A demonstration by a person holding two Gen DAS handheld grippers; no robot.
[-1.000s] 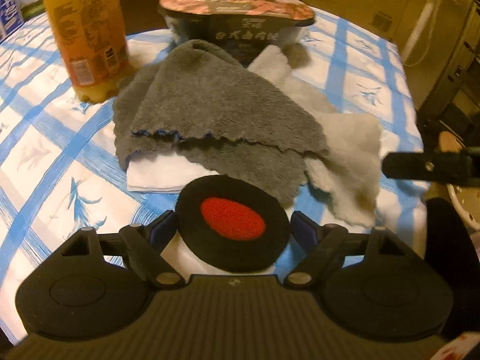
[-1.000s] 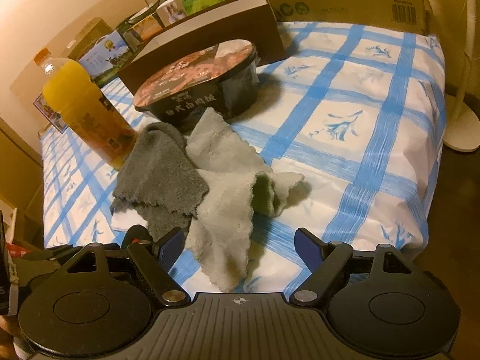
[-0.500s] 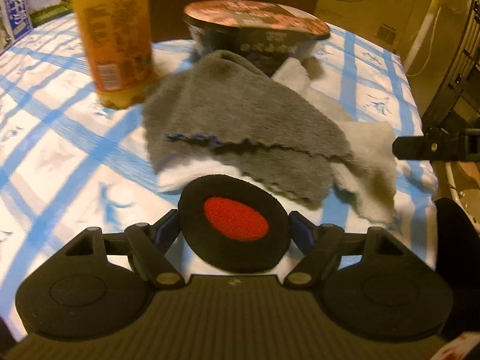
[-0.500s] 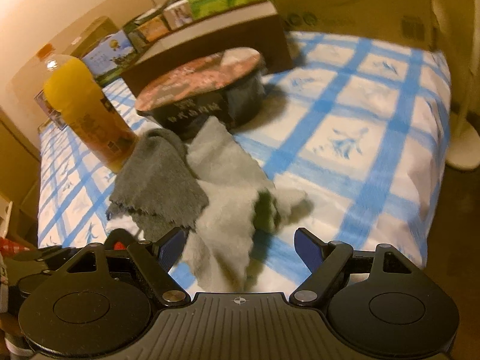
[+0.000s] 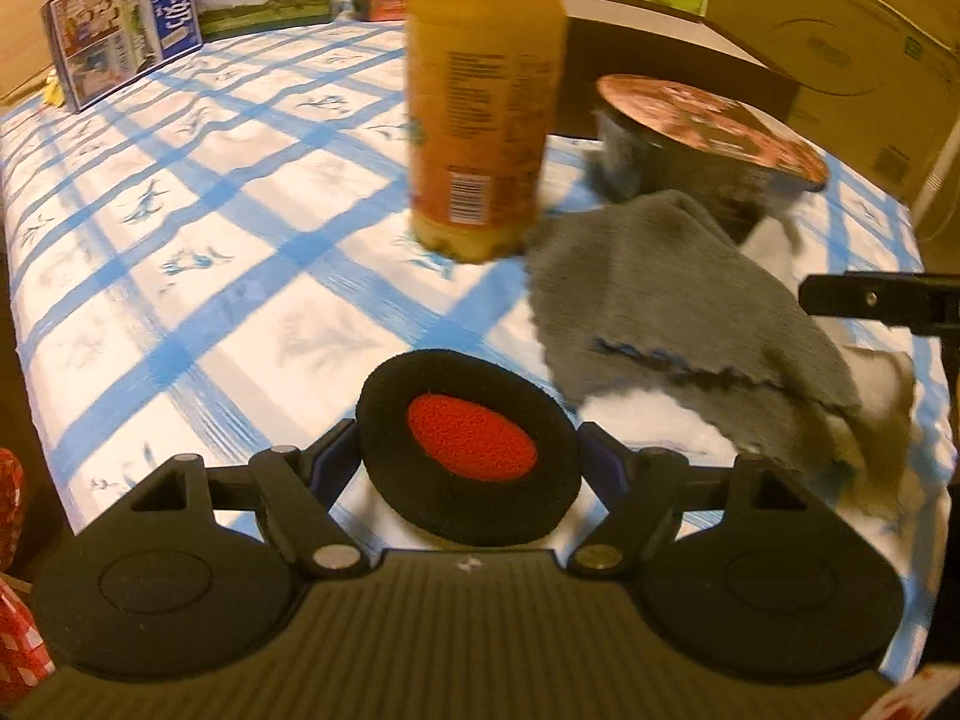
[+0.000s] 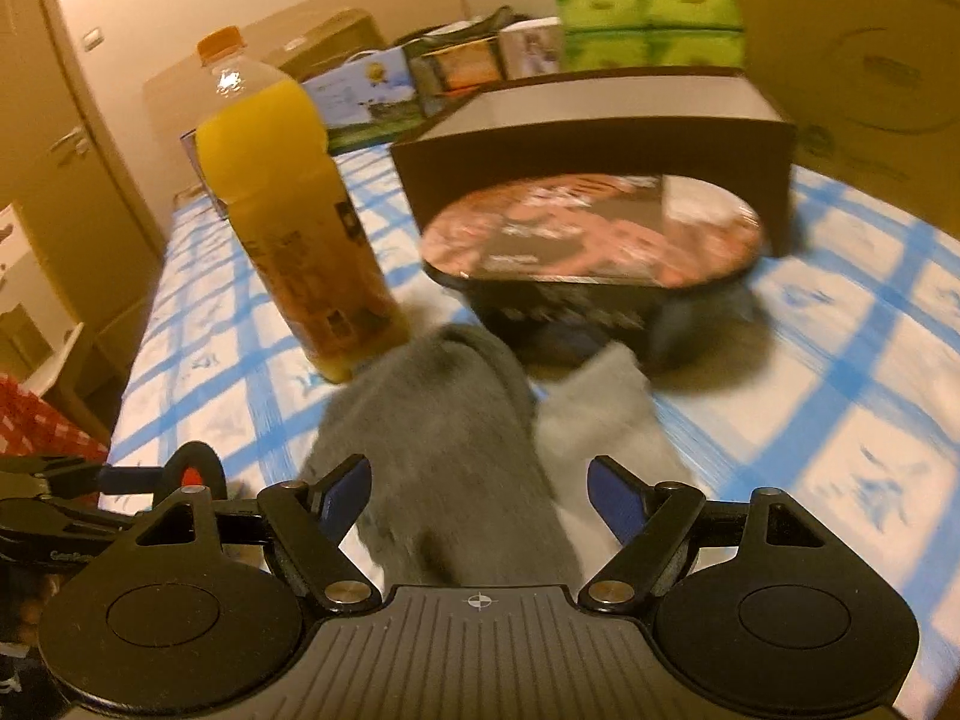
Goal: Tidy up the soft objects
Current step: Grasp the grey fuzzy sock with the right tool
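Left gripper (image 5: 468, 459): jaws closed on a round black pad (image 5: 468, 459) with a red centre, one finger pressing each side of it.
Black pad: held just above the near edge of the checked tablecloth (image 5: 240, 276), tilted, red face up.
Right gripper (image 6: 477, 495): jaws wide, nothing pinched – grey cloth lying below and between the fingers.
Grey cloth (image 6: 444, 456): crumpled on the tablecloth, far end touching the foot of the juice bottle, draped partly over the pale cloth.
Pale cloth (image 6: 606, 414): beside and under the grey one, far end up against the noodle bowl; blurred, so exact edges hard to tell.
Juice bottle (image 6: 288, 210): upright, orange cap on, left of the bowl.
Noodle bowl (image 6: 594, 258): black, sealed with a printed lid, in front of a dark brown box (image 6: 600, 126).
Background: green tissue packs (image 6: 648, 21) and printed cartons (image 5: 120, 36) along the far edge – a large cardboard box (image 5: 840, 42) at the right.
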